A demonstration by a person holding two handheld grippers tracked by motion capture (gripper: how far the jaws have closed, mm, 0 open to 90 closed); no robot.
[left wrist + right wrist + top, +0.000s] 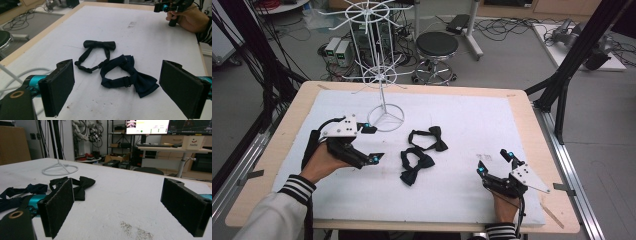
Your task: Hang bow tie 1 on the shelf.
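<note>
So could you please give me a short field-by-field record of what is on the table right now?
surface: white mat on a wooden table
stand: white wire rack on a ring base, at the mat's far left
bow tie, farther: black bow tie, strap looped, flat on the mat
bow tie, nearer: navy bow tie, just in front of the black one
left hand-held gripper: open, holding nothing, left of the ties
right hand-held gripper: open, holding nothing, right of the ties
</note>
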